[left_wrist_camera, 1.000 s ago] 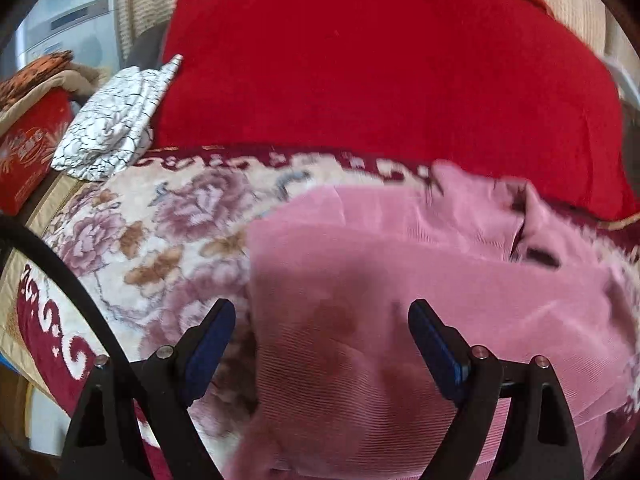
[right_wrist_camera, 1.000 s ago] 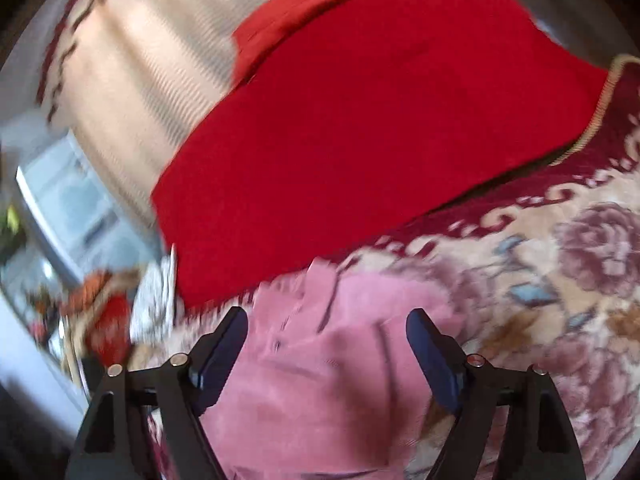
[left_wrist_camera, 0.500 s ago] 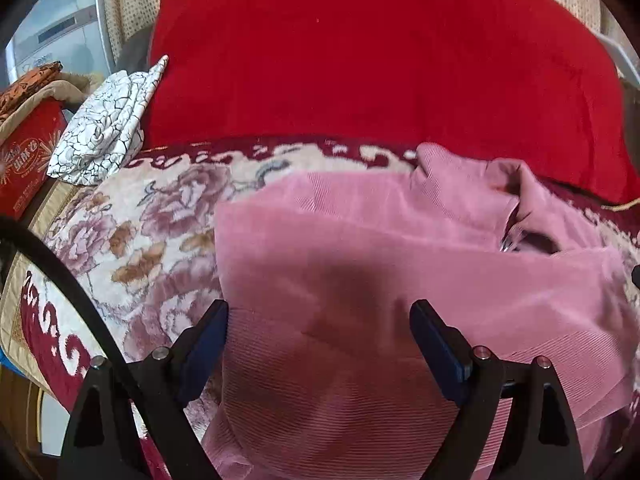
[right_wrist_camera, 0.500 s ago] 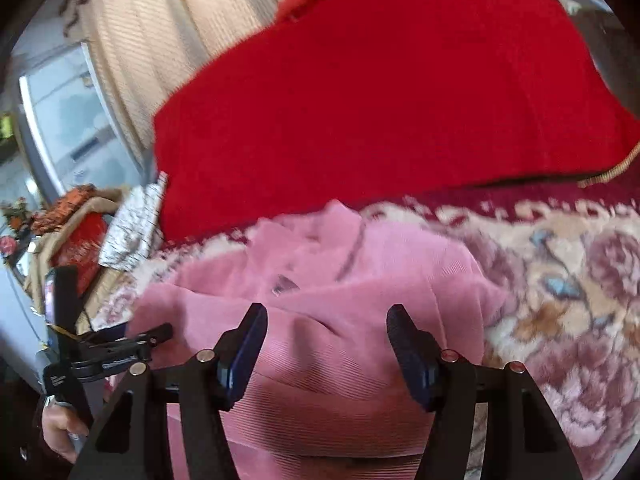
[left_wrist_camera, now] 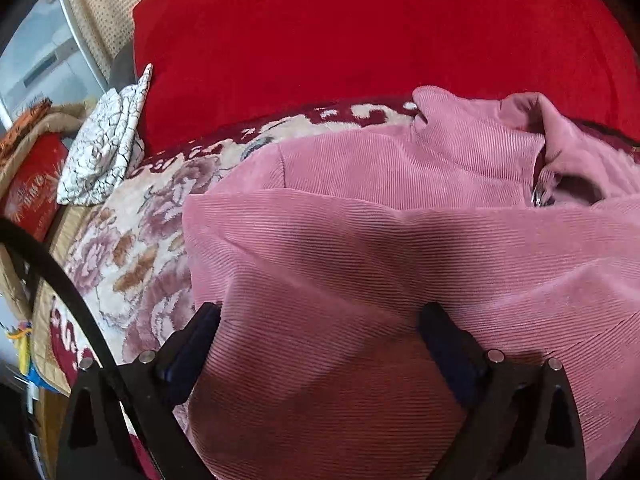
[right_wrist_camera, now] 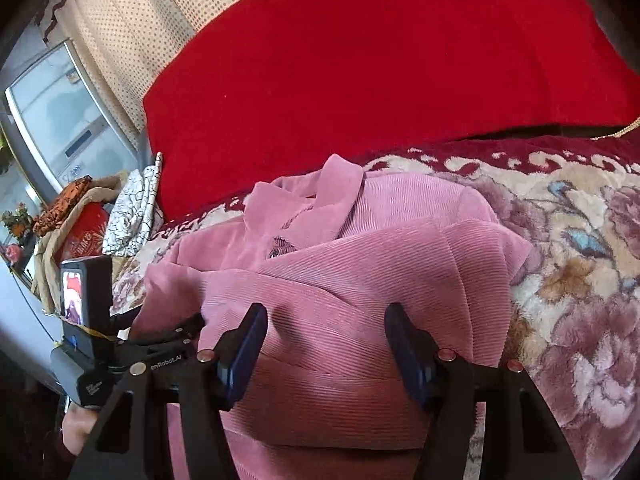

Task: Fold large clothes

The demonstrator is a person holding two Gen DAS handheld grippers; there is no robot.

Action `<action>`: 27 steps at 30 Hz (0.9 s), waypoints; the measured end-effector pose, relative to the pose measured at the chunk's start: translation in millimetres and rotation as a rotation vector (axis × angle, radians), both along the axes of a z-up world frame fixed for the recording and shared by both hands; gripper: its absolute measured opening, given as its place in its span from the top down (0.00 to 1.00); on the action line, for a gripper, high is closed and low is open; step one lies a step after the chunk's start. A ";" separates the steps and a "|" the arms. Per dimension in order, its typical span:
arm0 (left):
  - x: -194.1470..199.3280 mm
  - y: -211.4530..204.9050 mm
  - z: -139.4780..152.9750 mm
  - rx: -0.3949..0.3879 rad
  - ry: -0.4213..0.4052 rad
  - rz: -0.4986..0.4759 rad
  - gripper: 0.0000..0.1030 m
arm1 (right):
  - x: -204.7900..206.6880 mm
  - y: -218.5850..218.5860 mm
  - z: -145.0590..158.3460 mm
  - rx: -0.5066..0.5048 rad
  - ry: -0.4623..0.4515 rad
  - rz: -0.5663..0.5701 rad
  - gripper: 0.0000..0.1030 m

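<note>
Since the earlier frames: both grippers sit lower and closer over the pink corduroy garment (left_wrist_camera: 400, 248), which fills more of each view; left jaws have just been opening, right jaws closed in from their earlier spread, garment fabric lying beneath and between both pairs. Left to right, left wrist view: red printed box (left_wrist_camera: 28, 188) at far left edge; white crackle-pattern cloth (left_wrist_camera: 104, 152), folded, resting at the far left corner of the bedding; floral blanket (left_wrist_camera: 132, 248), cream with mauve roses and dark red border, bare on the left and covered by the garment on the right; red cushion (left_wrist_camera: 360, 40) across the far side, behind the blanket border. Left gripper (left_wrist_camera: 320, 328): tongs spread wide, both blue pads resting against the near part of the garment, cloth bulging up between them, not pinched. Garment: lies on the blanket in the near centre, one layer folded over another, collar and zipper end at the far right. Right wrist view, left to right: grey appliance (right_wrist_camera: 60, 120) far left; dotted cream curtain (right_wrist_camera: 132, 28) behind; the left gripper's camera body and a hand at near left; garment in the centre with collar toward the cushion; blanket bare at right. Right gripper (right_wrist_camera: 324, 340): tongs partly spread, hovering just above the folded near layer, gripping nothing that can be seen.
</note>
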State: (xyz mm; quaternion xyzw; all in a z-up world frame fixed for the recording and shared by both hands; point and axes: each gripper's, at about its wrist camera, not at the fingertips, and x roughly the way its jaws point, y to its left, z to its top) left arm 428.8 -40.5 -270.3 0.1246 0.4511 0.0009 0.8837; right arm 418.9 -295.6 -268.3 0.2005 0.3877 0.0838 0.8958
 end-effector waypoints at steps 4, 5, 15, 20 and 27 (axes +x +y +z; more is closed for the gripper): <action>-9.7 14.0 29.9 -0.047 -0.136 0.042 0.04 | -11.0 -4.2 19.9 0.022 -0.105 0.003 0.38; -13.3 16.1 36.8 -0.056 -0.174 0.055 0.04 | -12.1 -2.7 23.0 0.027 -0.122 0.006 0.38; -15.0 -29.4 10.1 0.005 -0.053 -0.153 0.04 | 7.3 15.4 -0.4 -0.025 0.019 0.038 0.38; -9.4 -25.5 3.3 -0.031 0.002 -0.137 0.04 | 1.7 1.5 7.5 0.030 -0.029 0.006 0.38; -10.8 -28.9 -6.9 -0.052 -0.002 -0.125 0.02 | 8.7 6.5 -4.8 -0.025 0.049 0.013 0.38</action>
